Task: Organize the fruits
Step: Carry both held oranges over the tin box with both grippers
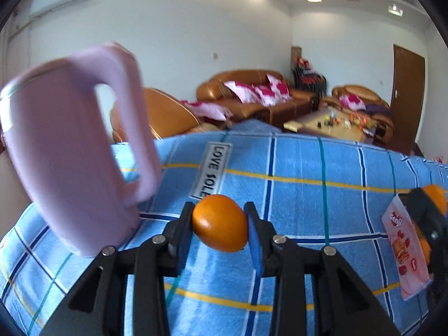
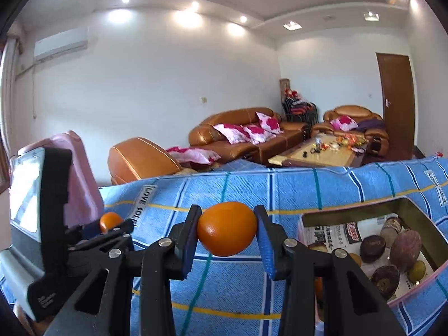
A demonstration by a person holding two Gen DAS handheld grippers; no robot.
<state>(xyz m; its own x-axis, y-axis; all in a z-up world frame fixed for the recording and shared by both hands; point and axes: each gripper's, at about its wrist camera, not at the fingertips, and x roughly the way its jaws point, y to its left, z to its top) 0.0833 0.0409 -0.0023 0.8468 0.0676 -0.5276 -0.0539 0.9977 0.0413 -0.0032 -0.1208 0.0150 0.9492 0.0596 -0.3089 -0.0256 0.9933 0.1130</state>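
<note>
My left gripper point(image 1: 219, 224) is shut on an orange point(image 1: 219, 225) and holds it above the blue checked cloth point(image 1: 308, 210), just right of a pink jug point(image 1: 70, 151). My right gripper point(image 2: 227, 228) is shut on a second orange point(image 2: 227, 228), also above the cloth point(image 2: 224, 294). The left gripper point(image 2: 107, 225) with its orange point(image 2: 110, 221) shows at the left of the right wrist view. The right gripper point(image 1: 428, 218) shows at the right edge of the left wrist view. A pink box point(image 2: 313, 232) at the right holds several dark fruits point(image 2: 372, 247).
The pink jug point(image 2: 81, 179) stands at the cloth's left end. The box side with its printed label point(image 1: 403, 249) shows at the right of the left wrist view. Behind the table are brown sofas point(image 2: 246, 134), a low coffee table point(image 2: 322, 154) and a door point(image 2: 397, 103).
</note>
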